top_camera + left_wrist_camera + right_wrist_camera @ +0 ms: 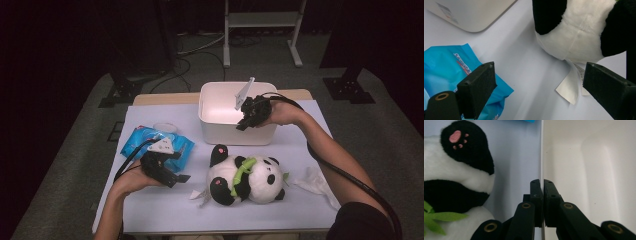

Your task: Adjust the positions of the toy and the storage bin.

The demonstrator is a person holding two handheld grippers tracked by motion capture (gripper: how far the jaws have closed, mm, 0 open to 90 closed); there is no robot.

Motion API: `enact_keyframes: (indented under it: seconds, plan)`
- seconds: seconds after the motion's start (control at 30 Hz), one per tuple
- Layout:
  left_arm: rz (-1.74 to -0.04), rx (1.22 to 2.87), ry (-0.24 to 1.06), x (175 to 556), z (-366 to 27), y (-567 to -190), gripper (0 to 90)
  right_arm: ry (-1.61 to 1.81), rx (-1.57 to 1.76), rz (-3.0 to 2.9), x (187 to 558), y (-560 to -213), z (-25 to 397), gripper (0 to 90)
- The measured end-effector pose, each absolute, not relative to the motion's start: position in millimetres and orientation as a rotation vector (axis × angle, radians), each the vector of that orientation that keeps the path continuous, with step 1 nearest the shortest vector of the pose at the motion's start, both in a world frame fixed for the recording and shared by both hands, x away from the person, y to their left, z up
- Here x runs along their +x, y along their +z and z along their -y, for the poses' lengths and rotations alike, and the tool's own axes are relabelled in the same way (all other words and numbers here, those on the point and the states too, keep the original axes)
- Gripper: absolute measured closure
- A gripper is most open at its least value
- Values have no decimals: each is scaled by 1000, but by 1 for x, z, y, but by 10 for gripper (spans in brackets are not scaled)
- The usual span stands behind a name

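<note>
- High view: the right gripper [245, 121] sits at the front wall of the white bin [212, 131], near its right end, with its tips at the rim. The left gripper [176, 177] hovers low over the pale sheet at the table's [165, 207] left side, jaws spread, pointing toward the plush panda [246, 179]. The panda lies on its back in front of the bin, close to it but apart. A blue wipes pack [134, 141] lies behind the left gripper, and a crumpled tissue [316, 182] lies right of the panda near the table's right edge. Bare sheet runs along the near edge and between the left gripper and the panda.
- Left gripper view: the jaws stand wide apart with nothing between them. What the high view cannot resolve shows here: the panda's white sewn-in label [570, 86] lies flat on the sheet just inside the right-hand jaw. The wipes pack's [446, 65] corner lies under the left-hand jaw. A rounded corner of the bin [471, 15] shows at top left, with open sheet between it and the pack.
- Right gripper view: the jaws are clenched on the bin's thin wall edge [541, 157], one pad outside, one inside. The bin's inside shows bare and white. The panda's foot with its pink paw print [455, 136] lies just outside the wall, a narrow strip of sheet between them.
</note>
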State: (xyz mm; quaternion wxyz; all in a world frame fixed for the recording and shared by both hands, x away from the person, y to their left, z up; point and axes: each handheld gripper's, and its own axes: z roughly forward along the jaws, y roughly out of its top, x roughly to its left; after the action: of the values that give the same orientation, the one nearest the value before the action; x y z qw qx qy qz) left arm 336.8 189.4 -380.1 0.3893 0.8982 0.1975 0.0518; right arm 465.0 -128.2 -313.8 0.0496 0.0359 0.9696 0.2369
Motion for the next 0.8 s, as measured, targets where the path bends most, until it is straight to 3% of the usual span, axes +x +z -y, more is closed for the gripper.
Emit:
enact_keyframes:
  seconds: [0.8]
  plan:
    - [-491, 2291, 121, 334, -185, -383, 107, 752, 87, -2950, 424, -316, 134, 864]
